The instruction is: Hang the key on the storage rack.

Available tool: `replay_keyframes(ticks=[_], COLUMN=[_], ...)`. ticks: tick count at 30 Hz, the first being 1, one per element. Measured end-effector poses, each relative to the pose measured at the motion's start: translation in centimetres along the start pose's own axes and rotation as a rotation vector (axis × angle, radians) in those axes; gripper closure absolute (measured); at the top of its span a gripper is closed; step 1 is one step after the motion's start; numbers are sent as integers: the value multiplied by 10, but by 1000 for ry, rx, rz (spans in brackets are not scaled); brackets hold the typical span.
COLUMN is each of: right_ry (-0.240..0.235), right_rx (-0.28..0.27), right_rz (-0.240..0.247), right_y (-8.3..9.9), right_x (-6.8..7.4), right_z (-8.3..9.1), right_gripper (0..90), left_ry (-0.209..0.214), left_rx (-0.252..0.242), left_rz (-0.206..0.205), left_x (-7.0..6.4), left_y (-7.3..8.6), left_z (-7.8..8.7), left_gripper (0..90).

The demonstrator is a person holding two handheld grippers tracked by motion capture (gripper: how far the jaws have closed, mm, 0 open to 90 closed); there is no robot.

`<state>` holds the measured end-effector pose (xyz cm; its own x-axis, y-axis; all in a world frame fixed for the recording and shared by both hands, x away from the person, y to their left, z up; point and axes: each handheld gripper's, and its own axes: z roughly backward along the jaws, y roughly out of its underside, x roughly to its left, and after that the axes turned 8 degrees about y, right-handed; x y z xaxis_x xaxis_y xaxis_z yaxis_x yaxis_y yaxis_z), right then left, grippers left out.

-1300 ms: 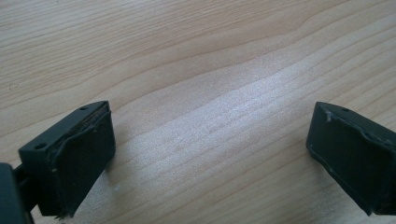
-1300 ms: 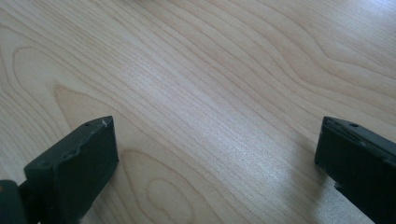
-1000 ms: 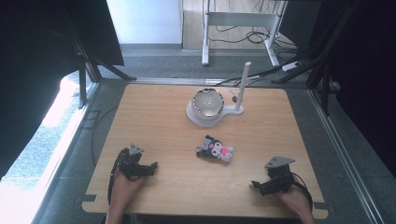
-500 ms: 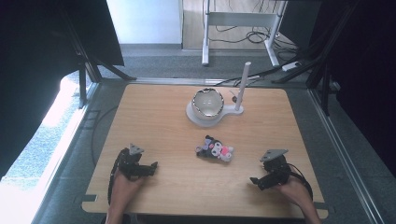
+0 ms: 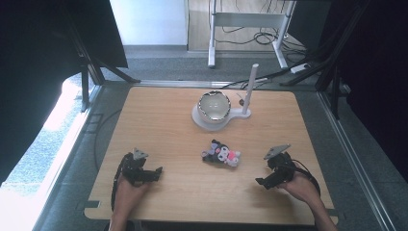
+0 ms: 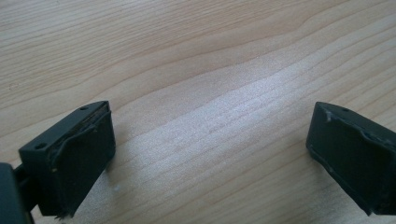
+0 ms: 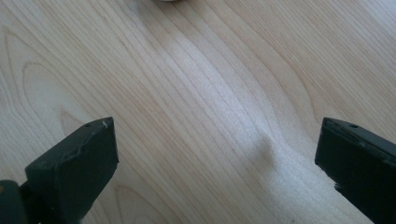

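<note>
The wooden tabletop (image 5: 163,120) carries a white stand with a bowl (image 5: 214,107) at its far middle, well apart from both claws. A small plush toy (image 5: 221,153) lies nearer the person, between the left claw (image 5: 153,174) and right claw (image 5: 263,183). Both claws gape wide over bare wood, gripping nothing.

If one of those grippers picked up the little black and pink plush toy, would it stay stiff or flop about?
The plush toy looks soft and lumpy, so it would probably squash and droop. It seems small beside the bowl, so likely light. Lying flat on the table, it should slide rather than roll.
</note>
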<state>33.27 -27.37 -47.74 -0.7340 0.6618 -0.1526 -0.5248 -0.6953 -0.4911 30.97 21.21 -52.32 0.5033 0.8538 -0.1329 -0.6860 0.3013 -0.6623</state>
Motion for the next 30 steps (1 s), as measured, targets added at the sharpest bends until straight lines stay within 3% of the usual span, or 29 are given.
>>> replay_keyframes(ticks=[10,16,30], right_ry=[-25,-46,-75], right_rx=[60,89,122], right_rz=[52,57,99], right_y=[-21,-30,-55], right_x=[0,-1,2], right_z=[-3,-8,-12], right_gripper=[9,27,56], left_ry=[0,0,0], left_rx=[2,2,3], left_rz=[-2,-1,-1], left_x=[0,0,0], left_y=[0,0,0], left_z=[0,0,0], left_gripper=[11,11,11])
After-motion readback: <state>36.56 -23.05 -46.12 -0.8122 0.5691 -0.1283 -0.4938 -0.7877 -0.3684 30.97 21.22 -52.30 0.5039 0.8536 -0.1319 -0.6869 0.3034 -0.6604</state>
